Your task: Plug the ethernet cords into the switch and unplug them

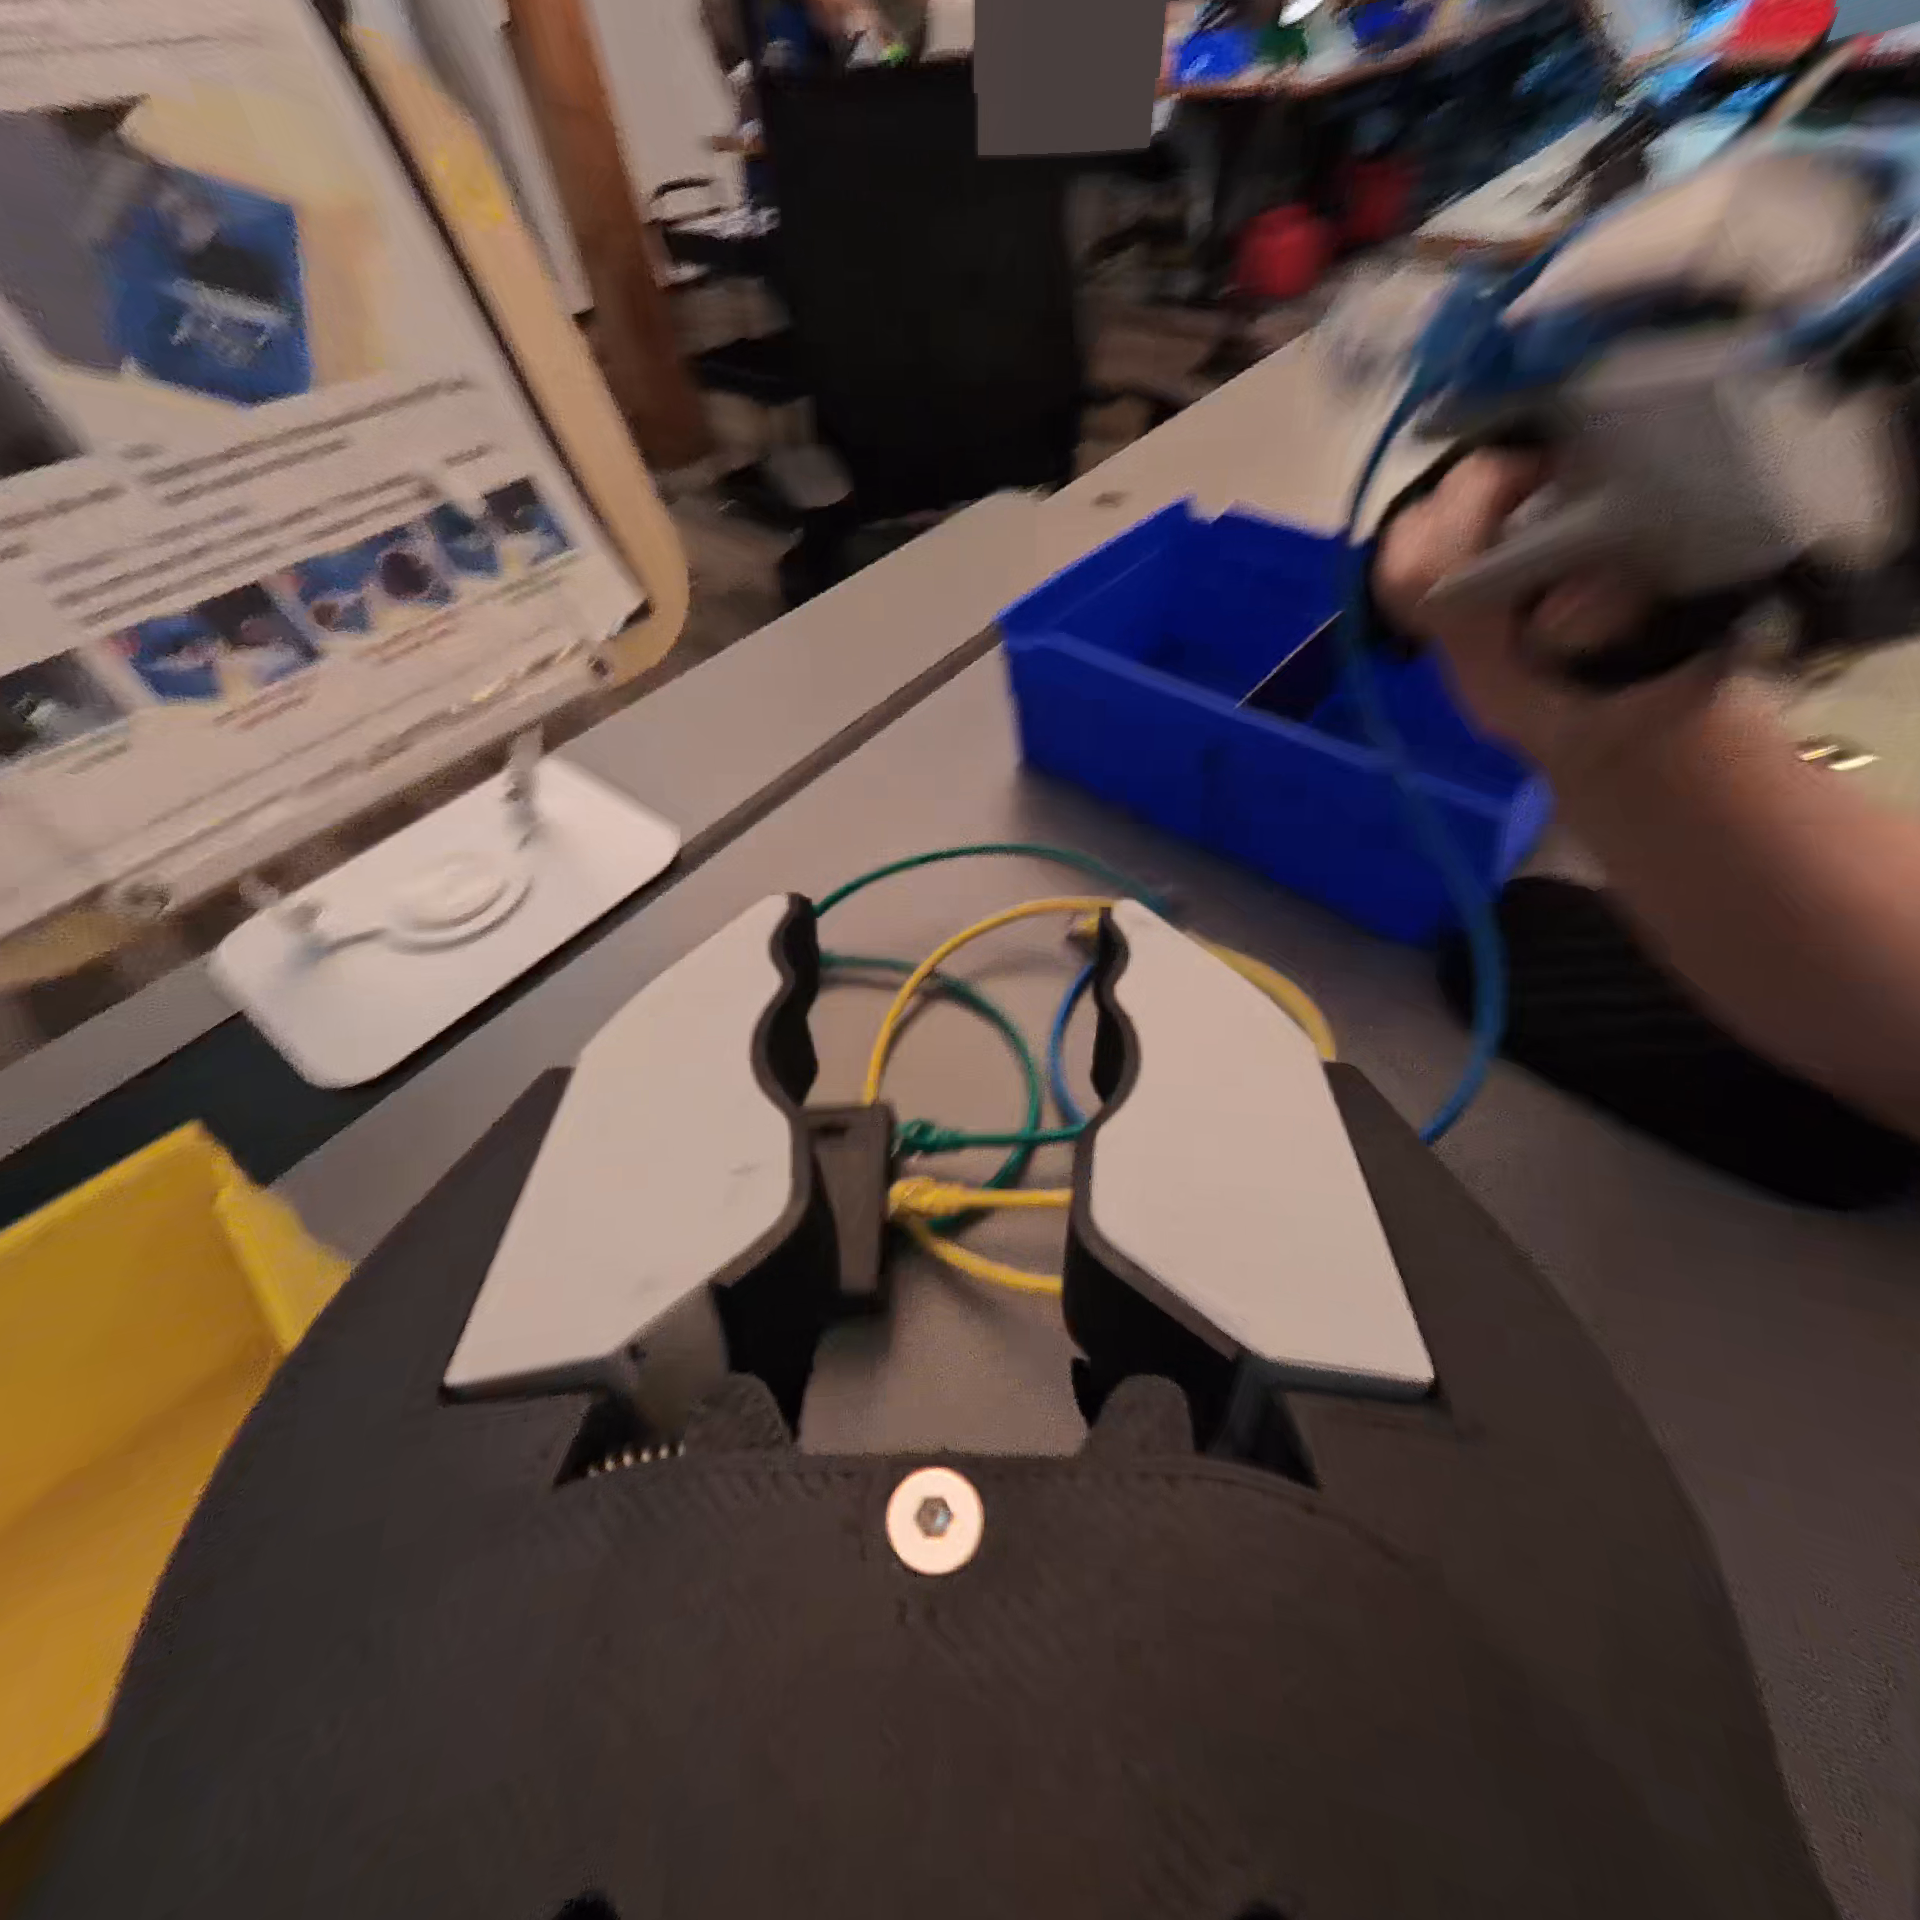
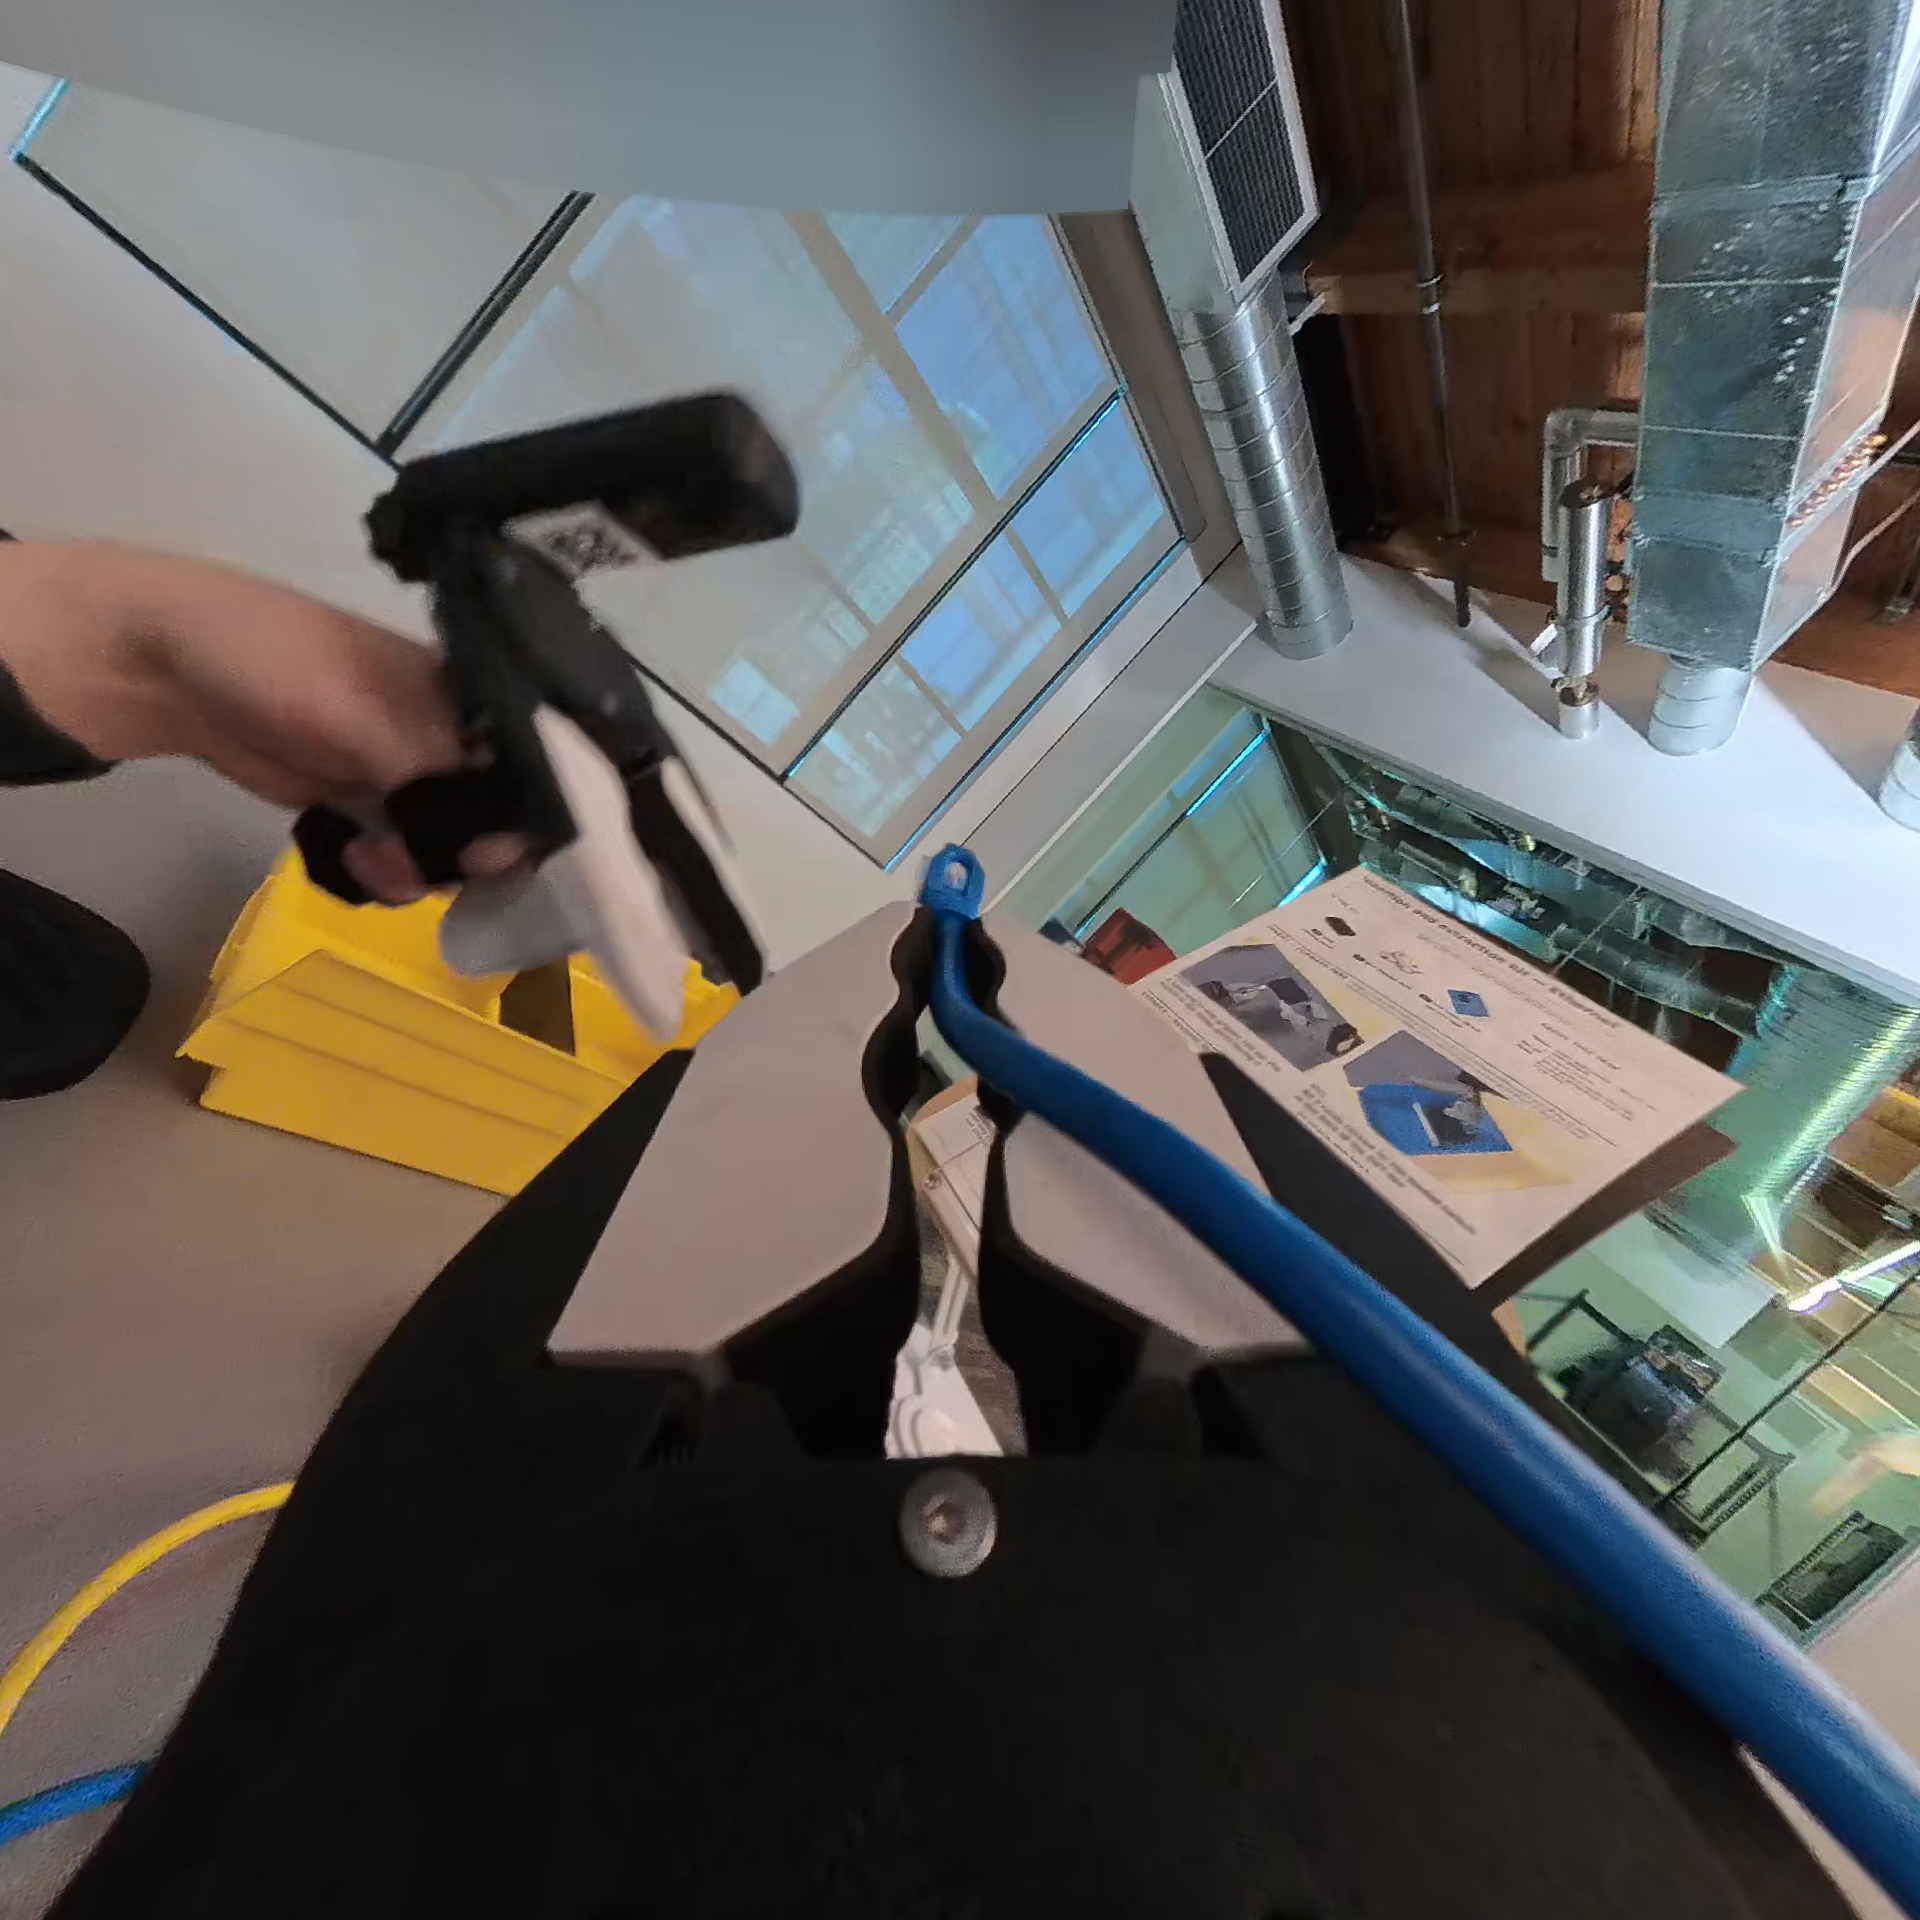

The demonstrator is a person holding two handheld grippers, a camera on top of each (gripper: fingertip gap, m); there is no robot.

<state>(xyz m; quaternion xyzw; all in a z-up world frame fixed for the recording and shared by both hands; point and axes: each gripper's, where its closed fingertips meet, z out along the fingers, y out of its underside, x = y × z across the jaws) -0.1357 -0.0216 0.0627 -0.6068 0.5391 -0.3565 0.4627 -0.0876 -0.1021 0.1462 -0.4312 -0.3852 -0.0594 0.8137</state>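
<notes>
In the left wrist view my left gripper (image 1: 956,925) is open and low over the grey table. A small black switch (image 1: 847,1195) lies between its fingers, close against the left one. A green cord (image 1: 1023,1049) and a yellow cord (image 1: 914,997) are plugged into the switch and loop on the table. My right gripper (image 2: 940,935) is shut on a blue cord (image 2: 1299,1268), raised in the air; the blue plug (image 2: 954,878) sticks out past the fingertips. In the left wrist view it (image 1: 1475,312) shows blurred at upper right, the blue cord (image 1: 1475,935) hanging from it.
A blue bin (image 1: 1247,707) stands beyond the cords on the right, a yellow bin (image 1: 104,1351) at the near left. An instruction sheet (image 1: 260,468) stands on a white base (image 1: 447,914) at the left. The right wrist view shows the left gripper (image 2: 707,987), the yellow bin (image 2: 416,1039) and windows.
</notes>
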